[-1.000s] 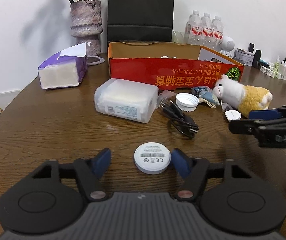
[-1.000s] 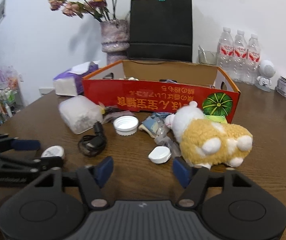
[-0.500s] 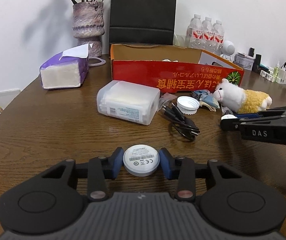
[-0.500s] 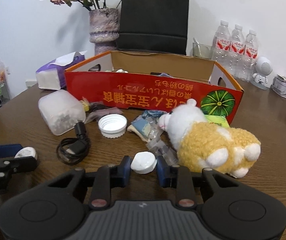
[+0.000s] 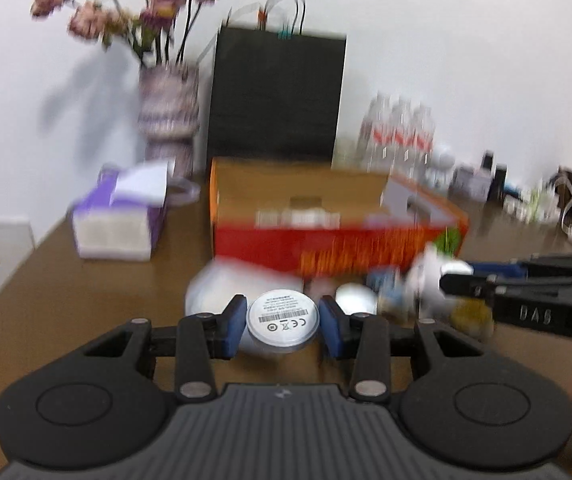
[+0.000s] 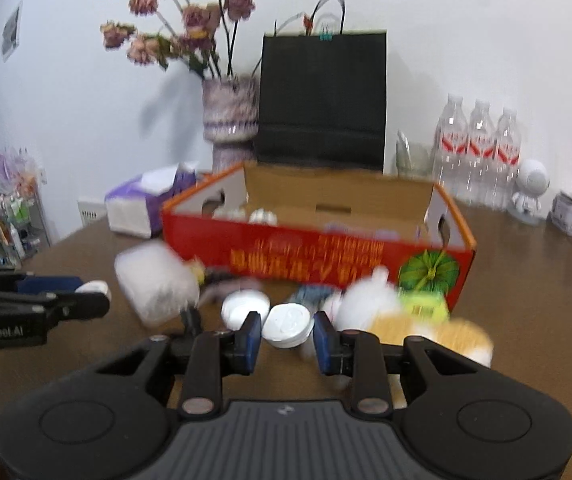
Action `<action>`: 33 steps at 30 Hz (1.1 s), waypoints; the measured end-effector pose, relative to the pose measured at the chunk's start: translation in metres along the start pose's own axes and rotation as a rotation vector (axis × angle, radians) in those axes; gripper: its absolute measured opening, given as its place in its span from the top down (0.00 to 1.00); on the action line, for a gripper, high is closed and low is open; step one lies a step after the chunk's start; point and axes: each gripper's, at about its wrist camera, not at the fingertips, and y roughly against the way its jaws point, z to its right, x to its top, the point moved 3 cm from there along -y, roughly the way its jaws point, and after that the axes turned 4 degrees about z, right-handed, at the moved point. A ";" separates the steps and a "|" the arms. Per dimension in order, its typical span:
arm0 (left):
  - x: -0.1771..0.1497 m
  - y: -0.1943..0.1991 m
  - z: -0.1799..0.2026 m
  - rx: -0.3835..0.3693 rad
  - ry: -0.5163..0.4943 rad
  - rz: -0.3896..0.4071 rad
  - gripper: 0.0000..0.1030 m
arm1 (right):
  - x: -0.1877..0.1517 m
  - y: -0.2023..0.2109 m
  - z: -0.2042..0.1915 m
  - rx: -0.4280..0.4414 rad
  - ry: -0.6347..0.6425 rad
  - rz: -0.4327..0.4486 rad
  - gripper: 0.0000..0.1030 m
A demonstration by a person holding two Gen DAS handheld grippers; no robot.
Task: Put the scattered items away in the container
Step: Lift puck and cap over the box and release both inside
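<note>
My left gripper is shut on a round white disc with a printed label and holds it above the table. My right gripper is shut on a small white rounded case, also lifted. The open red cardboard box stands ahead on the table, and it shows in the right wrist view with several small items inside. The right gripper appears at the right in the left wrist view; the left gripper appears at the left in the right wrist view. Both views are blurred.
On the wooden table before the box lie a clear plastic box, a white lid, a plush sheep and a black cable. A tissue pack, vase, black bag and water bottles stand behind.
Both grippers closed on their items, the disc and the white case, then rose off the table and moved toward the red box.
</note>
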 end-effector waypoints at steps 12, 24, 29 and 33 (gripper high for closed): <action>0.082 -0.093 0.016 -0.007 0.065 0.135 0.60 | 0.075 -0.068 0.041 -0.037 -0.090 0.072 0.74; 0.059 -0.187 0.013 0.025 0.082 -0.059 0.60 | 0.064 -0.149 0.079 -0.076 -0.141 -0.062 0.74; 0.055 -0.192 0.013 0.039 0.071 -0.074 0.58 | 0.063 -0.152 0.077 -0.066 -0.125 -0.083 0.74; 0.059 -0.190 0.014 0.041 0.076 -0.066 0.26 | 0.062 -0.155 0.076 -0.065 -0.123 -0.116 0.60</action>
